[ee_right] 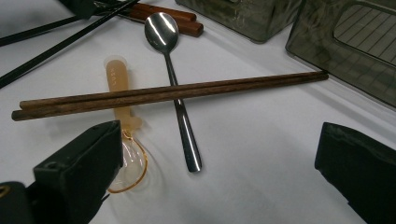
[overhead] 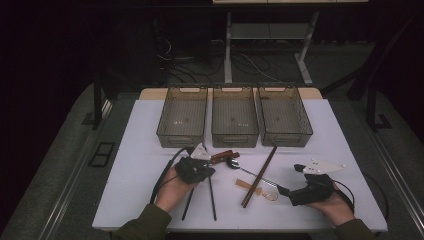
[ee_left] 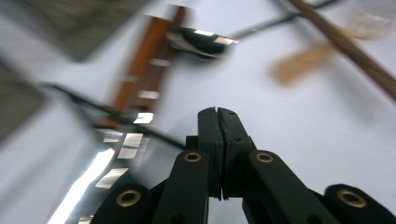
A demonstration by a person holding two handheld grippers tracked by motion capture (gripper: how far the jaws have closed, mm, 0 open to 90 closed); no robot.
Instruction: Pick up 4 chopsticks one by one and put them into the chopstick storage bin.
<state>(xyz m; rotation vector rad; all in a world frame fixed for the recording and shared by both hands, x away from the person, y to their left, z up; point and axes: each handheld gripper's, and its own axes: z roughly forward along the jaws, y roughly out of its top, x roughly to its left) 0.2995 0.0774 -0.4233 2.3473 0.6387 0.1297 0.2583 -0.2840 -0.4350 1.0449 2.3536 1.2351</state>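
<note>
My left gripper (overhead: pixel 210 171) (ee_left: pixel 217 114) is shut with nothing between its jaws, just above the table beside the black chopsticks (overhead: pixel 212 197). Ahead of it lie two brown-handled utensils (overhead: pixel 223 156) (ee_left: pixel 140 70) and the metal spoon (overhead: pixel 243 170) (ee_left: pixel 201 41). My right gripper (overhead: pixel 290 179) (ee_right: pixel 219 140) stands wide open near the table's front right, facing the cutlery. Between and beyond its jaws lie the metal spoon (ee_right: pixel 180 112), a pair of brown wooden chopsticks (overhead: pixel 261 174) (ee_right: pixel 177 93) across it, and an amber plastic spoon (overhead: pixel 260 191) (ee_right: pixel 122 116) under those chopsticks.
Three see-through grey bins (overhead: pixel 183 116) (overhead: pixel 234 116) (overhead: pixel 285 116) stand in a row at the back of the white table (overhead: pixel 140 150); their corners (ee_right: pixel 345 51) show in the right gripper view. Cables trail from both grippers.
</note>
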